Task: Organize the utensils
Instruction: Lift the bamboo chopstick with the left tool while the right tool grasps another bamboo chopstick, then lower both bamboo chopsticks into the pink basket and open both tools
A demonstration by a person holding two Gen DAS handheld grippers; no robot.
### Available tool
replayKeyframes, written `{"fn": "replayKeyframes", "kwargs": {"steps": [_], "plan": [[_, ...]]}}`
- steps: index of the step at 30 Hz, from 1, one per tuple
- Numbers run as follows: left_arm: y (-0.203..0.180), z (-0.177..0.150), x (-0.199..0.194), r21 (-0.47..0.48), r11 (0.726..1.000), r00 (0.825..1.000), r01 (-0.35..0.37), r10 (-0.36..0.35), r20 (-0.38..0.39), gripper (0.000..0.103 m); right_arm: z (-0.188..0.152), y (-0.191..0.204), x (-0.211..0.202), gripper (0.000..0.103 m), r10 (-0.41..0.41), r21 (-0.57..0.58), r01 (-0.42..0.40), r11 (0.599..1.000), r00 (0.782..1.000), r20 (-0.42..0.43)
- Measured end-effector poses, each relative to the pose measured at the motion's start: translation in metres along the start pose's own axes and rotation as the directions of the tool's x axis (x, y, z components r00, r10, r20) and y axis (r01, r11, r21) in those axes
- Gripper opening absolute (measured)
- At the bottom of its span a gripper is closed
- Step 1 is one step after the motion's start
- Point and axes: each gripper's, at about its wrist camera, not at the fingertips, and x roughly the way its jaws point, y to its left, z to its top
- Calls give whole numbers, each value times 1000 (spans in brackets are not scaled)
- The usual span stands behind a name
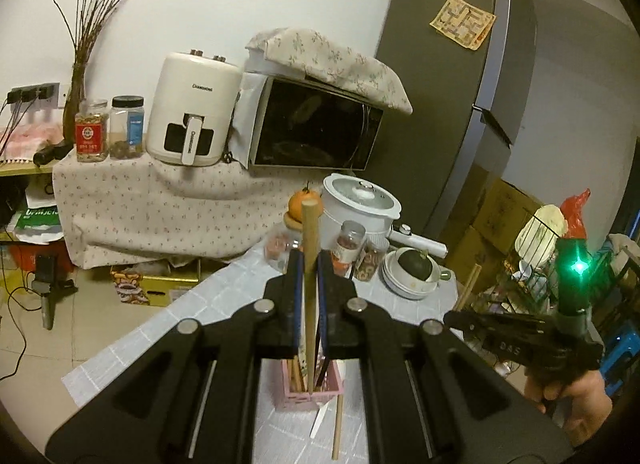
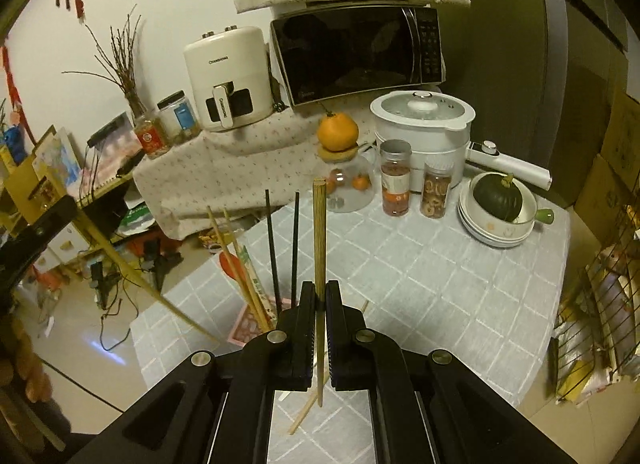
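Left gripper clamps a wooden chopstick above the pink holder; right gripper clamps a brown chopstick (both fingers pinched tight).

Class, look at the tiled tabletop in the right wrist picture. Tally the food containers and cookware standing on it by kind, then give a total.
Lidded white pot: 1
Screw-top jars: 2
Clear glass jar topped by an orange: 1
Stack of white dishes holding a dark squash: 1
Total: 5

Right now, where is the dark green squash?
In the right wrist view the dark green squash sits in stacked white bowls at the table's far right, below the white pot's handle.
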Motion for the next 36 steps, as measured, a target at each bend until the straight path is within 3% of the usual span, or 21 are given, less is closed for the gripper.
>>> {"fn": "replayKeyframes", "kwargs": {"steps": [6,13,20,26,28,30,36], "plan": [[-14,-11,19,64,998,1000,-23,23,3,8,0,1,1,5,7,0,-7,1000,1000,4],[-21,-29,63,118,992,992,-42,56,-110,8,-1,-1,8,5,22,20,-22,1000,1000,5],[-11,-43,98,51,998,972,-47,57,-230,8,2,0,10,5,31,18,-31,999,999,13],[-11,-44,106,9,999,966,-52,52,-255,9,1,-3,13,5,37,31,-37,999,999,6],[-11,-42,105,-8,998,962,-56,52,-269,16,0,-4,13,5,35,30,-35,999,999,6],[-11,-40,100,-22,998,961,-55,47,-273,35,0,-6,12,5,35,34,-35,999,999,9],[-8,-34,79,-56,996,953,-70,51,-297,64,2,-8,7,5,31,38,-32,999,999,31]]}}
